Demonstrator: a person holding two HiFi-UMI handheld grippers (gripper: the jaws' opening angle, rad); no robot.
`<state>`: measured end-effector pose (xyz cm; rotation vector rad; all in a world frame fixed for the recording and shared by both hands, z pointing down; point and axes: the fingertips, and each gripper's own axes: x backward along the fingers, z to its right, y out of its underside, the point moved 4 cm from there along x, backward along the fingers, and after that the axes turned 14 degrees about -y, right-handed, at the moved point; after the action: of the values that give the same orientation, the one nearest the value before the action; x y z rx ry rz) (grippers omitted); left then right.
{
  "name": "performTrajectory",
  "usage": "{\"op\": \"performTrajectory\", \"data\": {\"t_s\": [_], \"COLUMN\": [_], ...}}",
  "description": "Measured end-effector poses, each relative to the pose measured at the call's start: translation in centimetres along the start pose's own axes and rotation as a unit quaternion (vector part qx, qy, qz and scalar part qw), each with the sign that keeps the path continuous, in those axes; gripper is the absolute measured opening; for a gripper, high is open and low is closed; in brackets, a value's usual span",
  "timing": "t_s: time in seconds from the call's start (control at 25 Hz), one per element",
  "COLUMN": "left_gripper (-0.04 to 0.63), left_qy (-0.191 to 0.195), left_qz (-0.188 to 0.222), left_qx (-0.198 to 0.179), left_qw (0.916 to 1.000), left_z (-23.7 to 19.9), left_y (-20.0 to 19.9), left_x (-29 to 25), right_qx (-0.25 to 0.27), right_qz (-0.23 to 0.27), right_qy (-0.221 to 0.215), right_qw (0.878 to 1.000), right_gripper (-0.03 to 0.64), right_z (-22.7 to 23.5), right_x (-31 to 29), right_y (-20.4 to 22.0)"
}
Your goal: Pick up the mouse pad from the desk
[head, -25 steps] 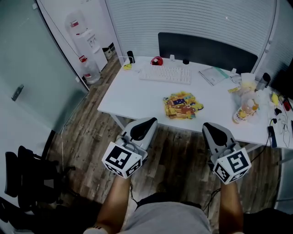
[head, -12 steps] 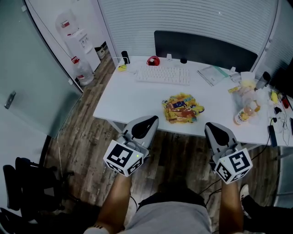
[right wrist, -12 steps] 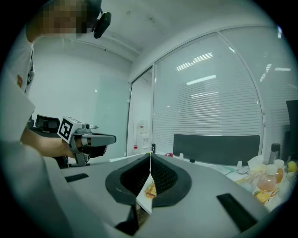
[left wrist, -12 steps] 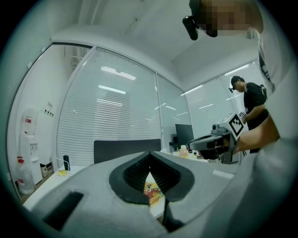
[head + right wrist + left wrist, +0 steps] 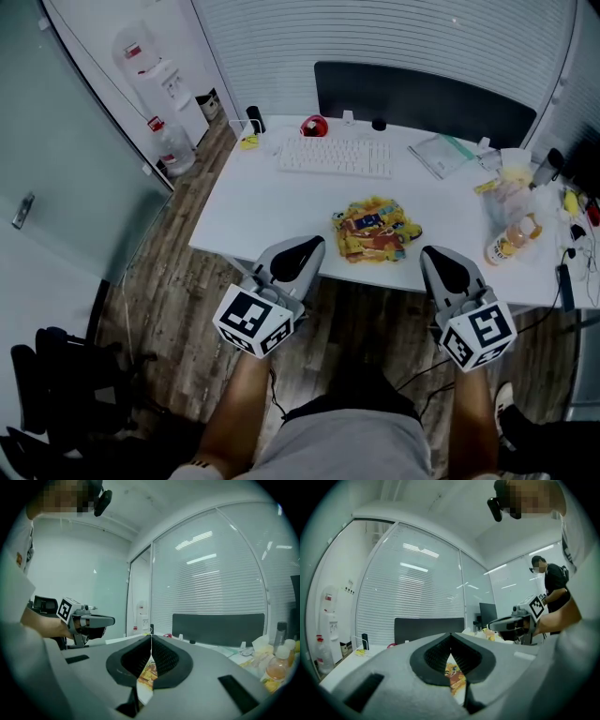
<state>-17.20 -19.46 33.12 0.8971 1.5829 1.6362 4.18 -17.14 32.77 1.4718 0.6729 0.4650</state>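
We see the white table (image 5: pixel 272 202) with the colourful flat sheet, which we take for the mouse pad (image 5: pixel 375 228), lying near its front edge. The left gripper (image 5: pixel 305 251) and right gripper (image 5: pixel 439 261) hover short of it, jaws closed and empty. The pickup is not yet begun.

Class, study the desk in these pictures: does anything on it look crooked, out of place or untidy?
The colourful mouse pad lies skewed near the front edge of the desk, apart from the keyboard. Its outline looks uneven rather than square. Nothing looks spilled or broken.
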Motion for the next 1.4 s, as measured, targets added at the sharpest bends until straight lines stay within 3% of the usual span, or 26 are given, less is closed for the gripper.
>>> {"op": "performTrajectory", "data": {"t_s": [0.4, 0.72, 1.32, 1.4], "left_gripper": [0.015, 0.015, 0.021, 0.077], "left_qy": [-0.019, -0.044, -0.093, -0.087], "left_qz": [-0.025, -0.075, -0.181, -0.193], "left_qx": [-0.008, -0.008, 0.035, 0.038], "left_qw": [0.9995, 0.9962, 0.9786, 0.9765], "left_z": [-1.6, -2.2, -2.8, -3.0], "left_y": [1.3, 4.2, 10.4, 10.9], "left_x": [-5.9, -10.7, -14.2, -14.5], "right_qx": [0.018, 0.009, -0.018, -0.021], "right_qz": [-0.019, -0.061, -0.143, -0.152], "right_qy": [-0.017, -0.034, -0.091, -0.092], "right_qw": [1.000, 0.998, 0.985, 0.984], "right_gripper": [0.014, 0.014, 0.015, 0.015], "right_z": [6.0, 11.1, 14.8, 14.9], "right_x": [-3.6, -5.5, -8.0, -8.3], "right_y": [0.8, 3.6, 8.9, 9.5]}}
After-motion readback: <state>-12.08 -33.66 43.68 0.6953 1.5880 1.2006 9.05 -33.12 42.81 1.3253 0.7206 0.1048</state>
